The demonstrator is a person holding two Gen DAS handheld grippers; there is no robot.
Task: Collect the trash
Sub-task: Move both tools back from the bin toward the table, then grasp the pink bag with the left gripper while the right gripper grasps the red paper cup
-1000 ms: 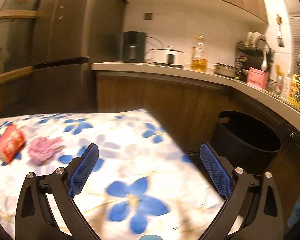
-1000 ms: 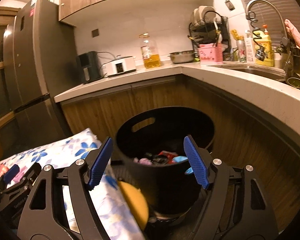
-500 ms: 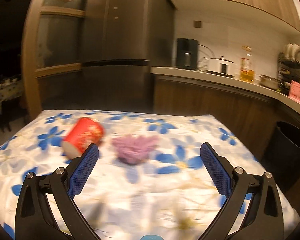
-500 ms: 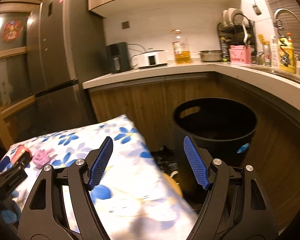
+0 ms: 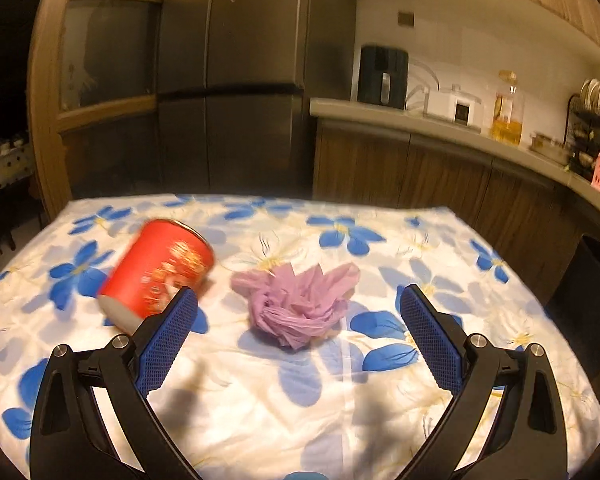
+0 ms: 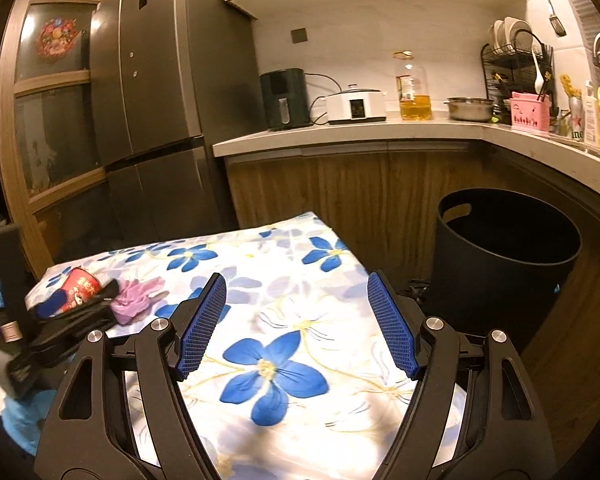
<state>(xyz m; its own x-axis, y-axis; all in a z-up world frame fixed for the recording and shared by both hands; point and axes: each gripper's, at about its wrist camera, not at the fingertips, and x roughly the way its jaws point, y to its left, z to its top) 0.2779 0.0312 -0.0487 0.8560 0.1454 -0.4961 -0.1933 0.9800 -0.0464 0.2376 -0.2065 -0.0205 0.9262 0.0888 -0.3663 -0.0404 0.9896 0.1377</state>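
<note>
A crumpled purple plastic bag (image 5: pixel 300 304) lies on the flowered tablecloth (image 5: pixel 284 412), straight ahead of my left gripper (image 5: pixel 296 320), which is open with nothing between its blue pads. A red paper cup (image 5: pixel 158 270) lies on its side just left of the bag, beyond the left finger. My right gripper (image 6: pixel 296 318) is open and empty over the cloth's right part. In the right wrist view the left gripper (image 6: pixel 72 304) shows at the far left, in front of the red cup (image 6: pixel 82 282) and the purple bag (image 6: pixel 138 298). A black trash bin (image 6: pixel 504 256) stands on the floor to the right.
A dark fridge (image 6: pixel 160 92) and a wooden cabinet (image 6: pixel 48 100) stand behind the table. The counter (image 6: pixel 380 130) carries an air fryer, a cooker, an oil bottle, a pot and a dish rack. The bin's edge (image 5: pixel 592 296) shows right of the table.
Both grippers swung left, away from the bin and over the table. The cup and the purple bag now lie nearer and centred before the left gripper. Both stay open.
</note>
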